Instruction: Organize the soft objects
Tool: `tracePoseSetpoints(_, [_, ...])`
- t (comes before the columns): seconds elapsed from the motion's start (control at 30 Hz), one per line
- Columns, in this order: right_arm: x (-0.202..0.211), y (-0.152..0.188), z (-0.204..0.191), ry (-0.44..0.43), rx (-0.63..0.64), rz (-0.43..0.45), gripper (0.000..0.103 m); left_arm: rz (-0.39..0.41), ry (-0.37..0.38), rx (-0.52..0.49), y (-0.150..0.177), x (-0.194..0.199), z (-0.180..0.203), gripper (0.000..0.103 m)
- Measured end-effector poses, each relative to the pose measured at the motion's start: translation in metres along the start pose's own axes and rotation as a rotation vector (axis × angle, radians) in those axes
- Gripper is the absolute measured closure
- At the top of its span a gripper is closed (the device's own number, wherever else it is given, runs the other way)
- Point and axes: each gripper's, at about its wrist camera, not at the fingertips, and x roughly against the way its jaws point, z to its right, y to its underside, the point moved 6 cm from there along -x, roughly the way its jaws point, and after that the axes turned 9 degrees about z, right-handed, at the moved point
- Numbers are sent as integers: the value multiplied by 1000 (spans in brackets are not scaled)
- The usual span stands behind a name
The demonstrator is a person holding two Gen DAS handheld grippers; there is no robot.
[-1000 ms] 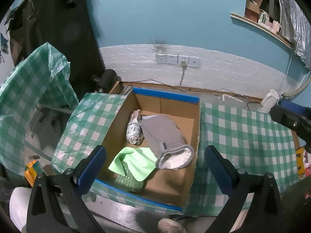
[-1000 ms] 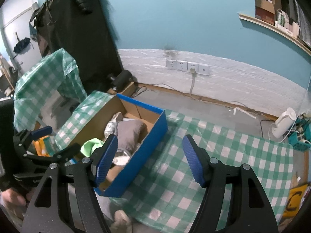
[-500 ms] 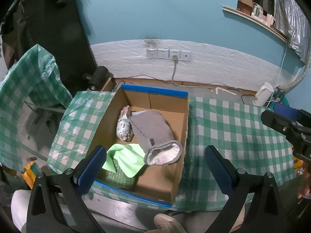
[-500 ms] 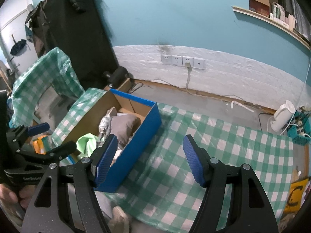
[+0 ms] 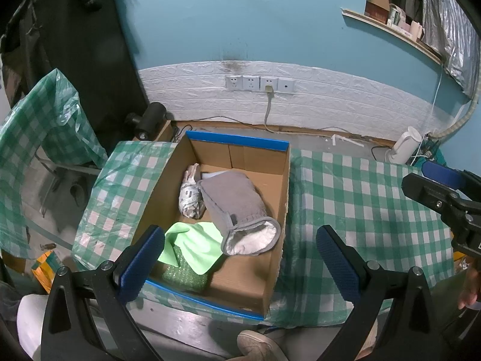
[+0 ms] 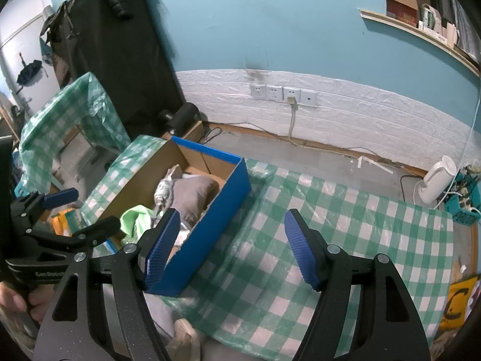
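An open cardboard box with blue outer walls (image 5: 234, 144) sits on the left part of a green-and-white checked plastic tablecloth (image 5: 354, 198), holding a grey fleece-lined slipper (image 5: 237, 201), a light green cloth (image 5: 195, 243) at its near left, a white patterned bundle (image 5: 191, 195) and green bubble wrap (image 5: 183, 276). The left gripper (image 5: 240, 264) hovers over the box's near end, jaws spread and empty. The right gripper (image 6: 230, 246), above the bare cloth right of the box, is opening with nothing between its jaws.
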Motion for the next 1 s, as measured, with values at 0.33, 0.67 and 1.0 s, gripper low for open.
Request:
tracePoseSetpoints(0.33, [0, 0, -1, 0, -1, 0, 31, 0, 1, 5, 0, 1, 1, 1])
tracePoseSetpoints(0.67, [0, 0, -1, 2, -1, -1, 31, -1, -1, -1, 0, 1, 1, 1])
tracePoseSetpoints(1.0, [0, 0, -1, 2, 0, -2, 31, 3, -4, -8, -1, 3, 4, 1])
